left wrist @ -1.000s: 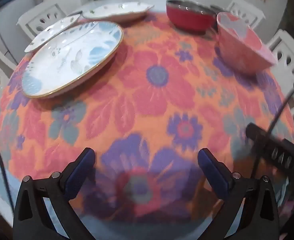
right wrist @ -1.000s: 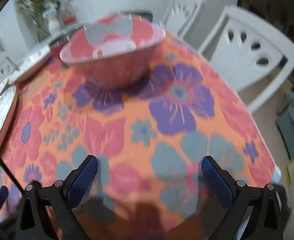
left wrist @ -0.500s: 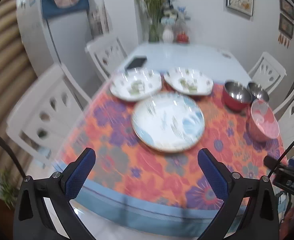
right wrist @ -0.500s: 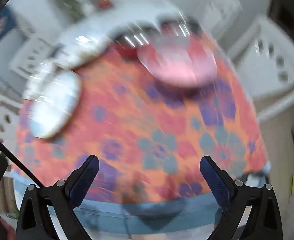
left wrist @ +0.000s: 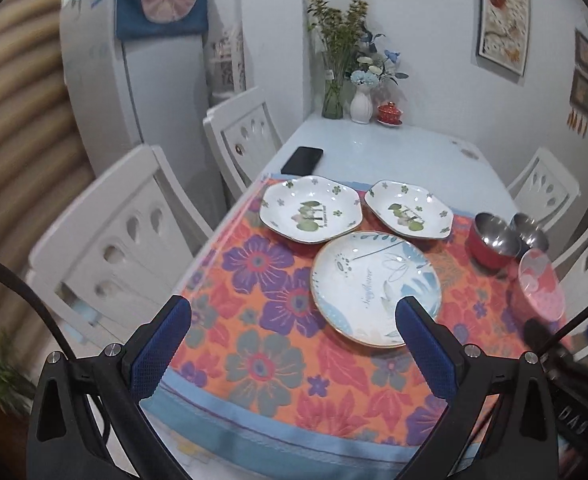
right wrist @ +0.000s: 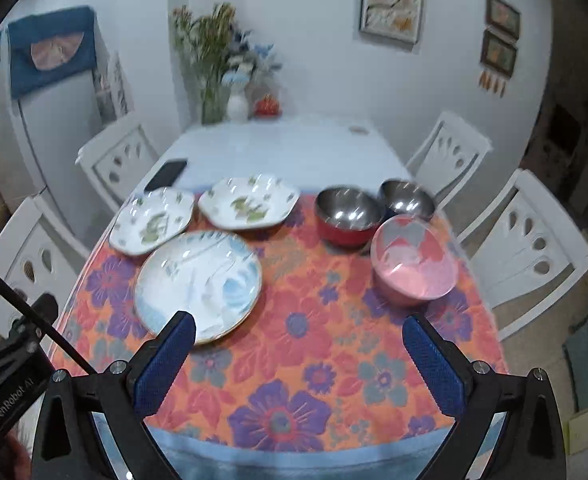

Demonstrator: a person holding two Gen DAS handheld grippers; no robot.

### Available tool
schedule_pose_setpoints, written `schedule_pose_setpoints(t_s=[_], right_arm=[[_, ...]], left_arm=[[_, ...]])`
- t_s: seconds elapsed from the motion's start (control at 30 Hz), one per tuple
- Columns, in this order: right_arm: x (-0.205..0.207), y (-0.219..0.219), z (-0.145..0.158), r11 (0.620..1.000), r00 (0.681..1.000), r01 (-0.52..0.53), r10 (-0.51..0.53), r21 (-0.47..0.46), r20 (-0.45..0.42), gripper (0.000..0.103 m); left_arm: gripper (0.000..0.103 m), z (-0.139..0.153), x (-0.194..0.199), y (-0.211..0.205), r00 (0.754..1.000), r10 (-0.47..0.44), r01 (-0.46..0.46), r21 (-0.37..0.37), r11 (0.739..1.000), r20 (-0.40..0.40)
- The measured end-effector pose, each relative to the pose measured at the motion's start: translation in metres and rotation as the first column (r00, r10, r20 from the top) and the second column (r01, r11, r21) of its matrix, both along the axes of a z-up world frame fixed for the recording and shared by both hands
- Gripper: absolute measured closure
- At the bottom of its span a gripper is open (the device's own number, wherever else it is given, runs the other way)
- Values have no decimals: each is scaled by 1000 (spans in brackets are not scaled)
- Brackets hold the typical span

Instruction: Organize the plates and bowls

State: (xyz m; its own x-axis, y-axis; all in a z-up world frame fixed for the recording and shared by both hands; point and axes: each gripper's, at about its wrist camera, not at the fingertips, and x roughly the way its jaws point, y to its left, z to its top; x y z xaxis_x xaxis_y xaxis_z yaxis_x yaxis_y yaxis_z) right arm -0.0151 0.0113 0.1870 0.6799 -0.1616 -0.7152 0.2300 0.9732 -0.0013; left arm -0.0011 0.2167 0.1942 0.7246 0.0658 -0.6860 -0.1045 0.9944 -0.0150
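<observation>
Left wrist view: the left gripper (left wrist: 294,334) has its fingers (left wrist: 162,342) spread wide and bare above the near surface (left wrist: 254,364); the right gripper (right wrist: 299,354) likewise. Nothing looks stacked: the round plate (left wrist: 375,286) lies nearest, two white dishes (left wrist: 310,209) beyond, three bowls (right wrist: 413,258) grouped on the right. A phone (left wrist: 301,160) and vases (left wrist: 361,105) sit well clear.

Bare flowered cloth on the surface (right wrist: 313,344) lies between the round blue-patterned plate (right wrist: 198,284) and pink bowl (right wrist: 413,260).
</observation>
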Motion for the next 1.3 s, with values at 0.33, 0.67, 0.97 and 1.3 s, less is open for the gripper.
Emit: schedule_pose_setpoints(t_s=[0.33, 0.67, 0.97, 1.3], right_arm=[[16, 27, -5, 999, 1000, 25, -25, -23, -17, 0], [22, 35, -8, 994, 994, 100, -102, -34, -50, 0], [28, 43, -10, 999, 996, 45, -47, -18, -81, 0], [31, 43, -17, 999, 993, 53, -51, 14, -111, 0]], left_arm=[[1, -3, 15, 22, 1000, -3, 2, 22, 1000, 30], [1, 5, 18, 25, 998, 5, -10, 74, 997, 65], [1, -1, 23, 26, 999, -8, 5, 64, 998, 42], [1, -2, 23, 25, 999, -9, 7, 62, 998, 33]])
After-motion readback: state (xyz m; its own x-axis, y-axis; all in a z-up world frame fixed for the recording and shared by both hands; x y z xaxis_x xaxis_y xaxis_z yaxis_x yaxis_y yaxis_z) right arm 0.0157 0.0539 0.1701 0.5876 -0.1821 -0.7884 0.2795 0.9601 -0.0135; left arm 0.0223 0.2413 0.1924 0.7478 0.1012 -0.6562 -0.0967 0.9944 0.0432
